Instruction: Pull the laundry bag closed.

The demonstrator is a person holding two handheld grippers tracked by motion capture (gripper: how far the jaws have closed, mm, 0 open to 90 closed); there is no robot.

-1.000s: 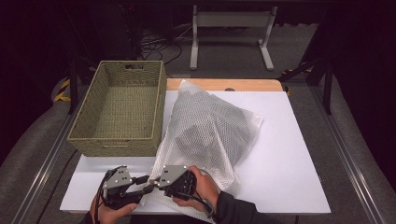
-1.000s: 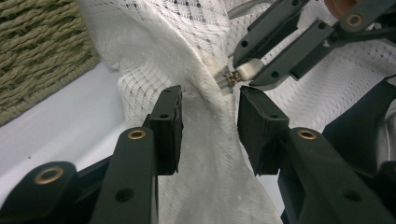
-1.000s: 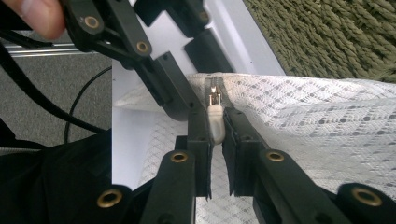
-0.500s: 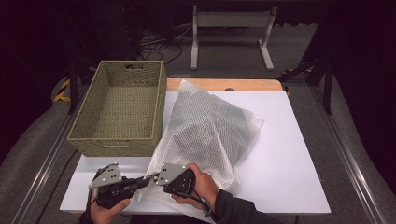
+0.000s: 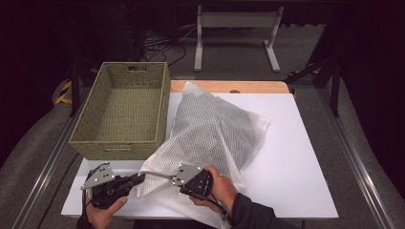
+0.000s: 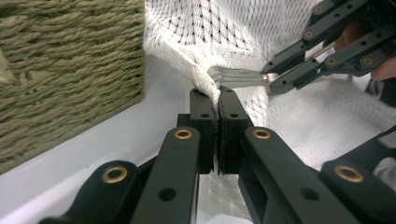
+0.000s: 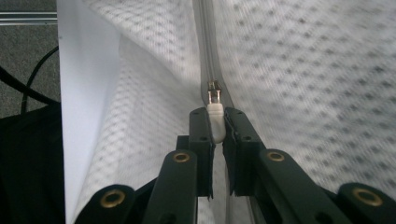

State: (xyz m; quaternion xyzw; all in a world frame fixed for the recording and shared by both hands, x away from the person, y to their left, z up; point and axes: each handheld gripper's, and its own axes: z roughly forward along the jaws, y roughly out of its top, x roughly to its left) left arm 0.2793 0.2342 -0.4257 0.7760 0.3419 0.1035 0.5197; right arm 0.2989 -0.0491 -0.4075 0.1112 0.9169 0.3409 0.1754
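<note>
the white table (image 5: 305, 181) runs wide and bare to the far side of my right gripper (image 5: 184, 180), with plenty of room that way; its near edge sits just behind both my hands. the woven basket (image 5: 122, 112) stands just ahead of my left gripper (image 5: 139, 178), its wall close beside my left jaws in the left gripper view (image 6: 70, 79), so there is little room on that side. the white mesh laundry bag (image 5: 215, 133) lies between the basket and the open table, one corner bunched up right at my fingertips.

my left jaws have just been closing and now stand pressed together on a fold of the mesh corner (image 6: 210, 91), fabric pinched between the pads. my right jaws are nearly together too, gripping the small white zipper pull (image 7: 215, 122), with the metal slider (image 7: 214, 91) just beyond my tips and the zipper track (image 7: 205, 42) running straight ahead.

from above, my right hand (image 5: 220, 187) covers the right jaws, and the bag's near edge is cut off under my sleeve. what is inside the bag i cannot make out through the mesh.
</note>
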